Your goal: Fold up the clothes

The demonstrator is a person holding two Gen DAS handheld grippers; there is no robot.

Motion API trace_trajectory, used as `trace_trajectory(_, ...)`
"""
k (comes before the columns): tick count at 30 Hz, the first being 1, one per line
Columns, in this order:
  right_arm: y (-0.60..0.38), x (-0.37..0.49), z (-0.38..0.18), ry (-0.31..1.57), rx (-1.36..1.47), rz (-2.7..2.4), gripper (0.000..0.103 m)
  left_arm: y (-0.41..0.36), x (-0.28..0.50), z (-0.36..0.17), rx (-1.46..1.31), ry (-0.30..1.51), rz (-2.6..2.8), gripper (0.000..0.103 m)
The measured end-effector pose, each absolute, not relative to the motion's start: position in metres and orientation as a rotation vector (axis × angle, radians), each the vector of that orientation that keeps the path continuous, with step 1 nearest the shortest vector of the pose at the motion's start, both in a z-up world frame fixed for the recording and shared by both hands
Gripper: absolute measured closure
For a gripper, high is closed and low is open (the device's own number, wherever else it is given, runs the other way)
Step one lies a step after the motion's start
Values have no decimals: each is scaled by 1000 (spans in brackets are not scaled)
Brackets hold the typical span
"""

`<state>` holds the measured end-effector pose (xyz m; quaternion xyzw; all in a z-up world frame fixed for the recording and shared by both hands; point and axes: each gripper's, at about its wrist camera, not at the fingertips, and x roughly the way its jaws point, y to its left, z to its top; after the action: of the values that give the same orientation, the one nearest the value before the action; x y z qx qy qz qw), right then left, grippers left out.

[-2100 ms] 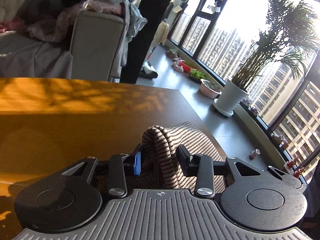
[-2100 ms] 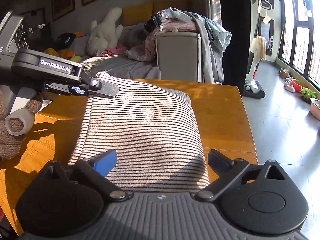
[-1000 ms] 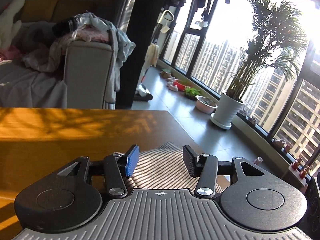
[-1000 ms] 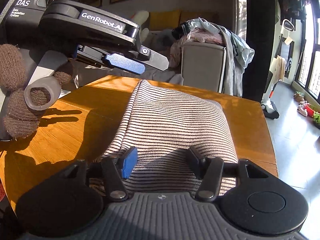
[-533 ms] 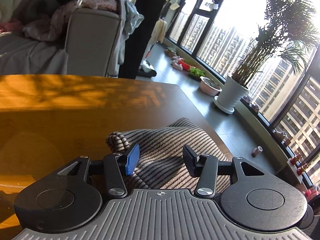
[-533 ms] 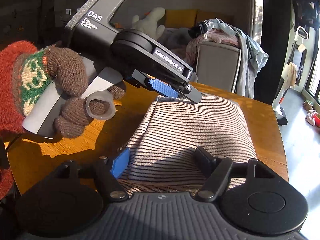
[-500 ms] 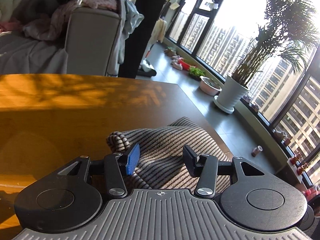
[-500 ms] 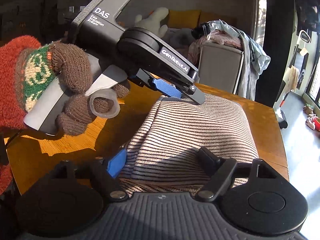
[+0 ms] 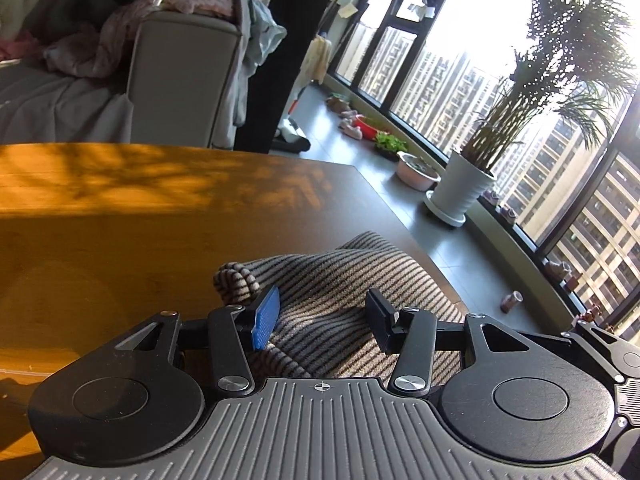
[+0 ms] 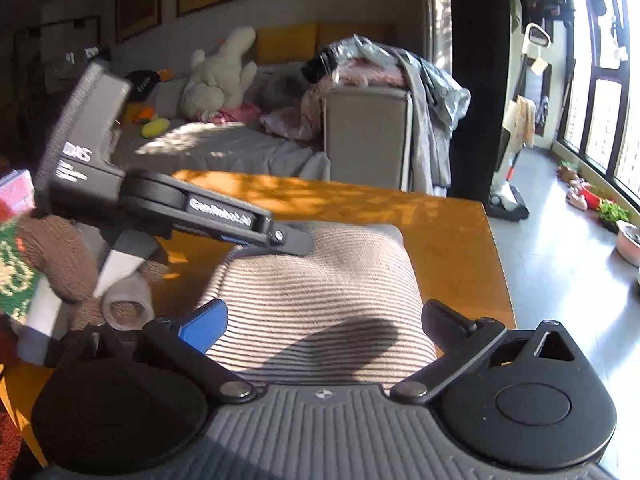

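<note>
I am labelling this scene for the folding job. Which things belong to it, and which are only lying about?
Belong: striped garment; wooden table; left gripper; right gripper.

Lying about: sofa with piled clothes; plush toy; potted palm.

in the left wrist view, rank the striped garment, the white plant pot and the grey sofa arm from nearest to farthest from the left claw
1. Striped garment: lying right under the left claw.
2. White plant pot: on the floor, off to the right.
3. Grey sofa arm: beyond the table's far edge, upper left.

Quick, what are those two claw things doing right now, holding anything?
Left gripper: fingers open over the striped garment, not gripping.
Right gripper: fingers opening wide, holding nothing.
</note>
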<state>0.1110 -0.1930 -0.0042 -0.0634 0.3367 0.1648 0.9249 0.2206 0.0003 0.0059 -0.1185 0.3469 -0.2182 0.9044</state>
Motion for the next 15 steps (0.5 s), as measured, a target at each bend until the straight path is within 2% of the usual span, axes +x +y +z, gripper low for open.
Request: trace_trajectory(15, -193, 112, -16, 715, -110, 317, 0, -1, 219, 5, -236, 710, -449, 50)
